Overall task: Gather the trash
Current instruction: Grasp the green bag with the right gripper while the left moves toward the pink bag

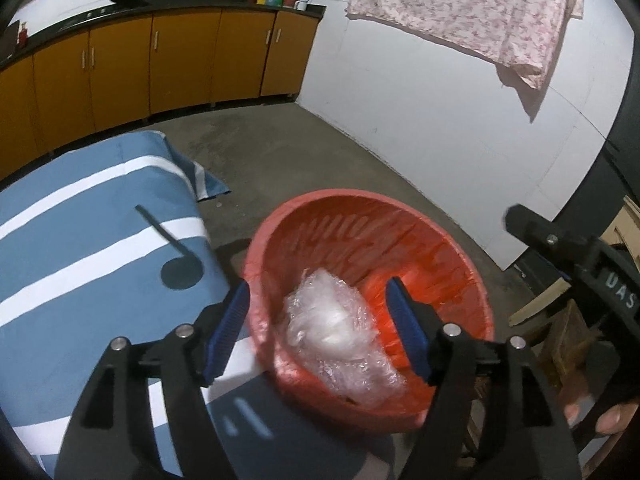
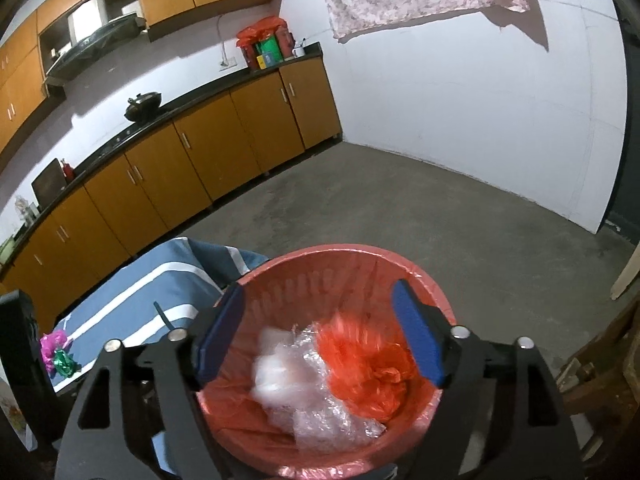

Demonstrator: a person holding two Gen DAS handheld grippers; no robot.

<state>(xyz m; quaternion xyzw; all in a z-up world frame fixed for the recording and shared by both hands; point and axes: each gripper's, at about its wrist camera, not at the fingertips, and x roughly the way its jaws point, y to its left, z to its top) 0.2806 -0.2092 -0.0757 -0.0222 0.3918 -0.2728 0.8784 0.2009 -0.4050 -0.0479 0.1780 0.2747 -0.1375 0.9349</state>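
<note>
Both grippers hang spread and empty over the red bin (image 2: 332, 264), where clear wrap (image 1: 340, 328) and an orange bag (image 2: 368, 364) already lie. Remaining trash — pink and green wrappers (image 2: 58, 354) — sits on the striped table (image 2: 132, 300) at nine o'clock of the right gripper (image 2: 320, 336); the left gripper (image 1: 318, 328) is probably nearer.

Bin (image 1: 460, 264) glossy red plastic; wrap (image 1: 336, 328) crinkly clear film; floor (image 1: 320, 152) rough concrete.

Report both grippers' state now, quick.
Left gripper: open, holding nothing, above the red bin.
Right gripper: open, holding nothing, above the same bin.
</note>
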